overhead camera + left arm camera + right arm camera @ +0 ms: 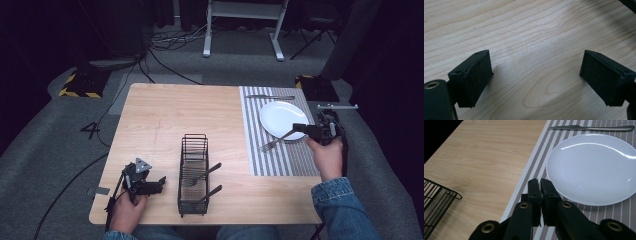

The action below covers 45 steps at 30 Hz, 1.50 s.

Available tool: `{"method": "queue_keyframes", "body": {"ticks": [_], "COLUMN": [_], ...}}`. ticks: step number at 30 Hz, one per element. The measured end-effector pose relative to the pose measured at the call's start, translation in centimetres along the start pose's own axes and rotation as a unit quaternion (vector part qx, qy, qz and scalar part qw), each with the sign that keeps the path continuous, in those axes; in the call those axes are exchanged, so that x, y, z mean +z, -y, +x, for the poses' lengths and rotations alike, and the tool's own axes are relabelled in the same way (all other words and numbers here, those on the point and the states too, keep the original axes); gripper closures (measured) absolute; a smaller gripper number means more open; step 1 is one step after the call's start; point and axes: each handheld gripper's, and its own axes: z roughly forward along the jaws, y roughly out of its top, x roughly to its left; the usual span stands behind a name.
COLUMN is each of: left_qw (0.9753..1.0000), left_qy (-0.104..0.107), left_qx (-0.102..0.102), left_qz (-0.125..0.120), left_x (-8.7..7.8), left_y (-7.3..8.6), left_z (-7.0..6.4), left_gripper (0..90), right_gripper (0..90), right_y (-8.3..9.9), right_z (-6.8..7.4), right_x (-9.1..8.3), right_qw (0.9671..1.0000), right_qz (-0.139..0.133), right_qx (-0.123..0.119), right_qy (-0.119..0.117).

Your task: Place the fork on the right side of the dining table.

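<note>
Forks number three: two in the wire basket, one fork clamped by the right gripper; one plate, one knife. Left gripper gapes wide.

Light falls from above on the counter, which is evenly bright, while the room around it sinks into near black. The white plate carries pale streaks of glare. In the left gripper view soft shadows spread under the fingers, and the wood grain is sharp.
</note>
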Motion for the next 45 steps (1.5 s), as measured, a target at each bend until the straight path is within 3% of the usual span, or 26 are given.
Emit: {"method": "queue_keyframes", "body": {"ticks": [19,33,38,45], "left_qw": [1.0,1.0,1.0,1.0], "left_qy": [0.0,-0.001,-0.001,0.0], "left_qx": [0.0,0.0,0.002,0.003], "left_qz": [-0.001,-0.003,-0.003,-0.003], "left_x": [0.0,-0.1,-0.3,-0.3], "left_y": [0.0,0.2,0.4,0.4], "left_z": [0.0,-0.1,-0.2,-0.2], "left_gripper": [10.7,11.0,11.1,11.1], "right_gripper": [84.2,79.8,68.0,57.1], "right_y": [-0.1,0.0,0.2,0.5], "right_z": [-1.5,-3.5,-4.3,-5.2], "right_x": [0.4,0.9,1.4,1.9], "right_qw": [0.9996,0.9987,0.9982,0.9978], "right_qz": [0.001,0.013,0.026,0.034], "right_qx": [0.027,0.041,0.038,0.048], "right_qy": [0.012,0.027,0.037,0.032]}}
